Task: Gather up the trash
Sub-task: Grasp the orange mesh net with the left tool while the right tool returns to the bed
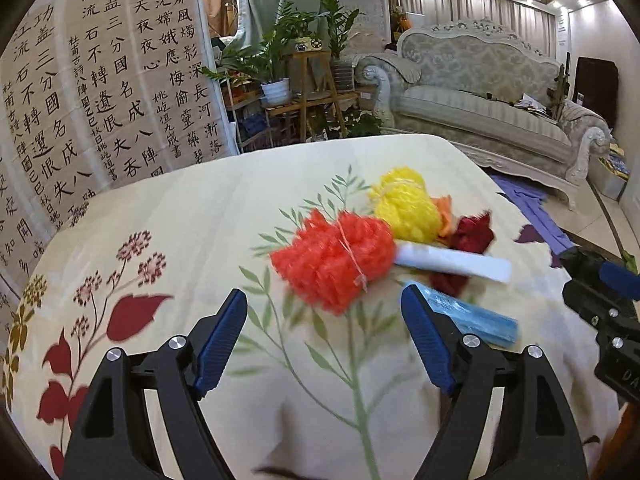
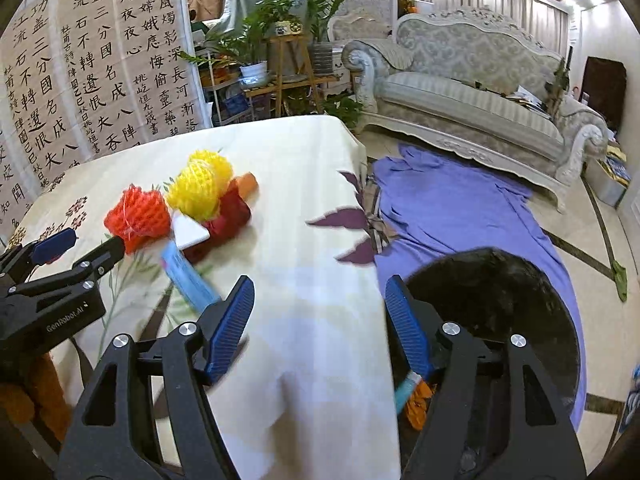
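Note:
A heap of trash lies on the floral tablecloth (image 1: 160, 220): a red foam net (image 1: 336, 260), a yellow foam net (image 1: 404, 208), a white strip (image 1: 456, 262), a dark red wrapper (image 1: 476, 232) and a blue packet (image 1: 476, 320). My left gripper (image 1: 324, 336) stands open just short of the red net, nothing between its fingers. In the right wrist view the same heap shows at left, red net (image 2: 138, 216), yellow net (image 2: 200, 188), blue packet (image 2: 188, 276). My right gripper (image 2: 320, 320) is open over the table's right edge. A black bin (image 2: 500, 312) sits below, with blue and orange scraps (image 2: 412, 396) at its rim.
A purple cloth (image 2: 460, 208) is spread on the floor beside the table. A pale sofa (image 2: 472, 96) stands behind it. Calligraphy sheets (image 1: 100, 92) hang at the left, and potted plants (image 1: 280, 56) on wooden shelves stand past the table's far edge.

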{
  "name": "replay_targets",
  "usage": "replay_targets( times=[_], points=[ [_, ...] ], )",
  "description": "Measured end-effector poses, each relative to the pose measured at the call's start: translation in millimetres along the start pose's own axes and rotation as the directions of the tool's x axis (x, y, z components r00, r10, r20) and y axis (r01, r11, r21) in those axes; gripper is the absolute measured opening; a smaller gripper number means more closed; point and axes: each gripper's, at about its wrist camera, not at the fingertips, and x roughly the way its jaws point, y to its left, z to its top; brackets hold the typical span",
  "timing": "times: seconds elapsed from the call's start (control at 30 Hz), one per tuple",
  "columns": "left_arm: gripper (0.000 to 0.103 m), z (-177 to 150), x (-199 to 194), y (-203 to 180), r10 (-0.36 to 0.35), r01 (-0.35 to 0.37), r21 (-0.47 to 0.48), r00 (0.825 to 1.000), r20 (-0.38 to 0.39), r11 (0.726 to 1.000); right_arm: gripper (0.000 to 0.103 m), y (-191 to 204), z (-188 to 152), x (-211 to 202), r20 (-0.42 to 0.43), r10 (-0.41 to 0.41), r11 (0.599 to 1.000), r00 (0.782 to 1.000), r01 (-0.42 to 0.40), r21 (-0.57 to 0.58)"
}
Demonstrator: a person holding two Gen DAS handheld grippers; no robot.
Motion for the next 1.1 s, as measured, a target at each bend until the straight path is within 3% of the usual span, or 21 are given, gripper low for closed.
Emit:
replay_targets(
  times=[0.17, 0.37, 0.4, 0.5, 0.63, 0.7, 1.1],
  points=[
    [0.08, 11, 16, 6, -0.01, 0.01, 0.031, 1.0, 0.007, 0.999, 0.067, 4, 18, 10, 0.012, -0.006, 1.0, 1.0, 0.006, 0.007],
    [0.078, 15, 33, 8, -0.093, 0.094, 0.031, 0.995, -0.042, 0.995, 0.067, 7, 22, 20, 0.0, -0.003, 1.0, 1.0, 0.003, 0.006],
    [0.068, 16, 34, 9, -0.105, 0.107, 0.031, 0.993, -0.045, 0.994, 0.067, 8, 22, 21, -0.003, -0.002, 1.0, 1.0, 0.002, 0.004],
    [0.054, 15, 34, 9, -0.141, 0.143, 0.035, 0.989, -0.053, 0.989, 0.067, 10, 22, 23, -0.006, -0.001, 1.0, 1.0, 0.001, 0.002],
    [0.038, 15, 32, 10, -0.156, 0.157, 0.034, 0.987, -0.049, 0.987, 0.067, 12, 25, 24, -0.003, 0.0, 1.0, 1.0, 0.0, -0.006],
    [0.021, 15, 32, 13, -0.183, 0.184, 0.021, 0.982, -0.046, 0.983, 0.067, 15, 28, 24, 0.0, 0.001, 1.0, 1.0, -0.001, -0.011],
    [0.021, 10, 26, 34, -0.177, 0.176, -0.023, 0.983, -0.045, 0.984, 0.067, 29, 30, 26, 0.001, 0.011, 0.999, 1.0, -0.011, -0.03]
  ],
)
